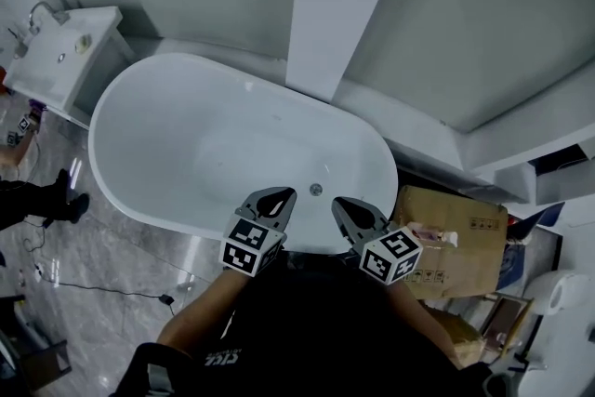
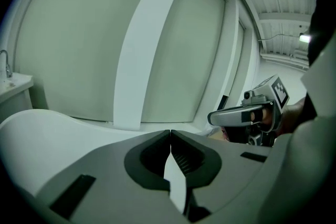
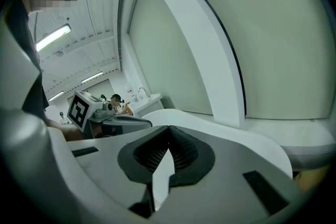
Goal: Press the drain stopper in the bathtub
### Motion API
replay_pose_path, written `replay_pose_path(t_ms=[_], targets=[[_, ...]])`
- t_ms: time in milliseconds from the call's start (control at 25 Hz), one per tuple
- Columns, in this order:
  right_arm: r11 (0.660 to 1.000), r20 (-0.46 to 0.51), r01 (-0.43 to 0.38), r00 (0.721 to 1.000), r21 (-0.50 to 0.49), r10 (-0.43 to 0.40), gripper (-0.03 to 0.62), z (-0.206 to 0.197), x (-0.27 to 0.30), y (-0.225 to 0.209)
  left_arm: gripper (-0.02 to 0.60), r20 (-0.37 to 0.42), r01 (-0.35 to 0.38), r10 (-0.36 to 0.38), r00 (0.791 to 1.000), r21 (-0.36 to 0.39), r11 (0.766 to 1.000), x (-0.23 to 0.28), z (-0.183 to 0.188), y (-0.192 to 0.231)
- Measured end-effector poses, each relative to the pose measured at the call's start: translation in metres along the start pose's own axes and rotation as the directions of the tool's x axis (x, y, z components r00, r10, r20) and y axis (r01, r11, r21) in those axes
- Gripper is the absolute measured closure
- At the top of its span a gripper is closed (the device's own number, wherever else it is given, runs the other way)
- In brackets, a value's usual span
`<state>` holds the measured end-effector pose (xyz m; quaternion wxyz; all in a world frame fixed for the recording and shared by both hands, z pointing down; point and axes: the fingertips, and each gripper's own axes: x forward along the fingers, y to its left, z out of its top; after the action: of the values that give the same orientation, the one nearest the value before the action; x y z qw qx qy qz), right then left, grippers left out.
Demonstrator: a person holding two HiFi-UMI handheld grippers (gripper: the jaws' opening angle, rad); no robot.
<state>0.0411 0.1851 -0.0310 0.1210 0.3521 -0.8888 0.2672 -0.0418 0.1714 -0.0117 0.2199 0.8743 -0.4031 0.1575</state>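
**Both hand-held grippers hovering closed at the bathtub's near rim**

A washbasin (image 1: 65, 51) is standing at the far left, beside the white bathtub (image 1: 158, 135). The left hand-held gripper (image 1: 277, 198) is hanging over the tub's near rim, jaws pressed together on nothing. The drain stopper (image 1: 315, 190) is sitting in the tub floor, between the two grippers' tips. The right hand-held gripper (image 1: 342, 205) is likewise closed and empty, and a cardboard box (image 1: 465, 237) is lying to its right.

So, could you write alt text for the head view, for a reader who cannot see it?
Seen from above, the left gripper and the right gripper, both shut and empty, hover over the near rim of a white oval bathtub, close to its round drain stopper. A white washstand stands at upper left, a cardboard box at lower right.
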Motion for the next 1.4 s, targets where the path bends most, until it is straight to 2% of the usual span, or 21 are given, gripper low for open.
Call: replay_pose_path(t_ms=[240, 400, 680, 920, 1080, 1240, 1400], targets=[[0.999, 0.010, -0.049, 0.999, 0.009, 0.049, 0.580, 0.019, 0.013, -0.054, 0.563, -0.036, -0.069, 0.069, 0.997, -0.008, 0.998, 0.041, 0.014, 0.008], [0.995, -0.047, -0.097, 0.994, 0.029, 0.098, 0.580, 0.008, 0.018, -0.088, 0.563, -0.049, -0.121, 0.117, 0.992, -0.070, 0.990, 0.072, 0.023, 0.004], [0.990, -0.127, -0.143, 0.981, 0.013, 0.143, 0.580, -0.002, 0.047, -0.130, 0.563, -0.076, -0.178, 0.171, 0.982, -0.090, 0.980, 0.123, 0.029, 0.028], [0.993, -0.168, -0.116, 0.979, 0.017, 0.117, 0.580, -0.016, 0.069, -0.138, 0.563, -0.129, -0.154, 0.138, 0.982, -0.128, 0.980, 0.137, 0.001, 0.048], [0.996, -0.205, -0.090, 0.975, 0.008, 0.090, 0.580, -0.034, 0.093, -0.147, 0.563, -0.165, -0.075, 0.055, 0.985, -0.115, 0.991, 0.158, -0.027, 0.060], [0.997, -0.224, -0.052, 0.973, 0.058, 0.063, 0.580, -0.070, 0.119, -0.169, 0.563, -0.203, -0.015, -0.001, 0.979, -0.075, 0.997, 0.188, -0.061, 0.074], [0.994, -0.261, -0.016, 0.964, 0.107, 0.044, 0.580, -0.125, 0.144, -0.191, 0.563, -0.212, -0.010, -0.004, 0.977, -0.066, 0.998, 0.214, -0.095, 0.096]])
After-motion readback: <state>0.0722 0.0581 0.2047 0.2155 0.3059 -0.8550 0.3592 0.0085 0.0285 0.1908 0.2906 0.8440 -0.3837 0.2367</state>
